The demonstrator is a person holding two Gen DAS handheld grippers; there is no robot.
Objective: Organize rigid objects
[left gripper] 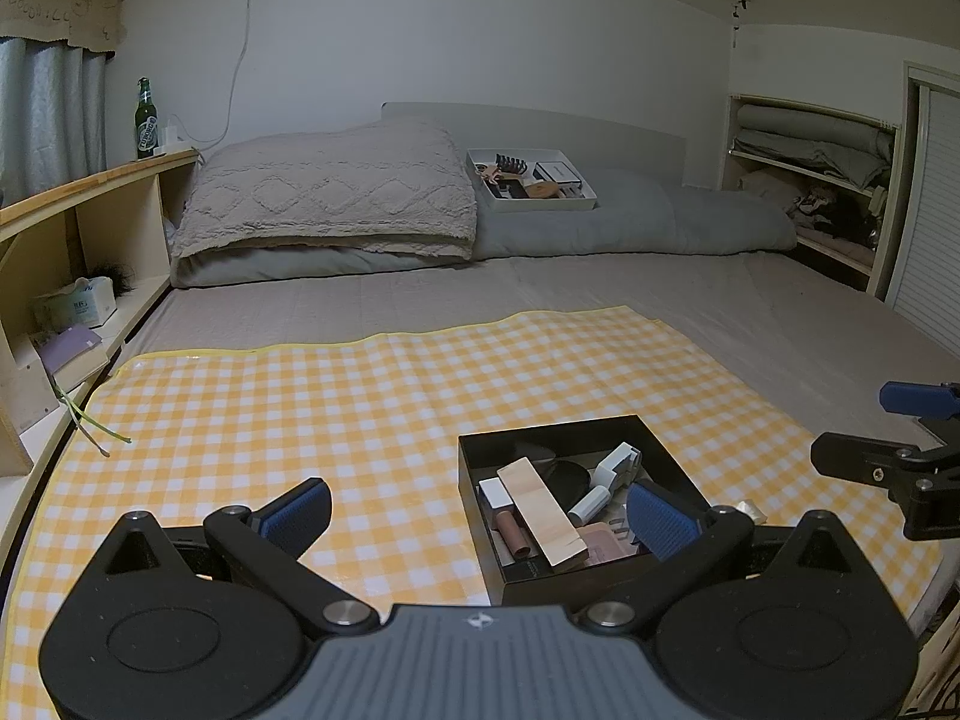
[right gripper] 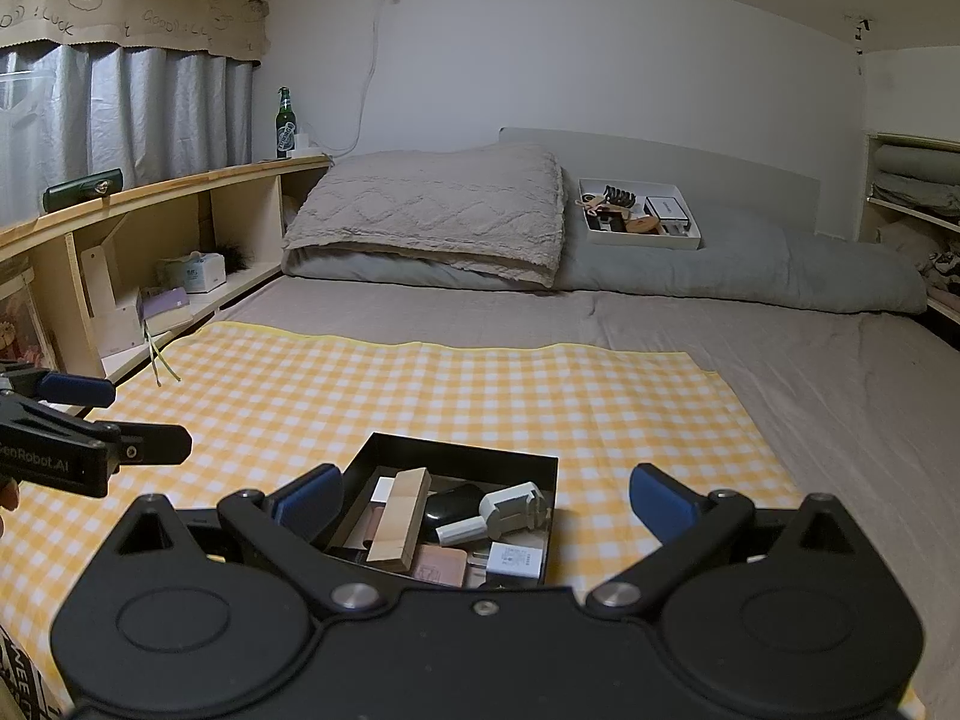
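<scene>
A black open box (left gripper: 618, 429) (right gripper: 456, 450) sits on a yellow checked cloth (left gripper: 300, 396) (right gripper: 420, 384) on the bed. It holds a wooden block (left gripper: 540, 510) (right gripper: 401, 519), a white plug adapter (left gripper: 606, 474) (right gripper: 504, 510), a black round item (right gripper: 450, 504) and other small objects. My left gripper (left gripper: 480, 516) is open and empty; its right finger hangs over the box's near right corner. My right gripper (right gripper: 483, 507) is open and empty, just short of the box, its fingers either side of it. Each gripper shows at the other view's edge.
A white tray (left gripper: 591, 204) (right gripper: 648, 238) of small items lies far back on the grey bedding beside a pillow (left gripper: 324, 198). A wooden shelf (left gripper: 90, 192) (right gripper: 150, 198) runs along the left with a green bottle (left gripper: 146, 120) (right gripper: 285, 123). Shelves (left gripper: 828, 180) stand at the right.
</scene>
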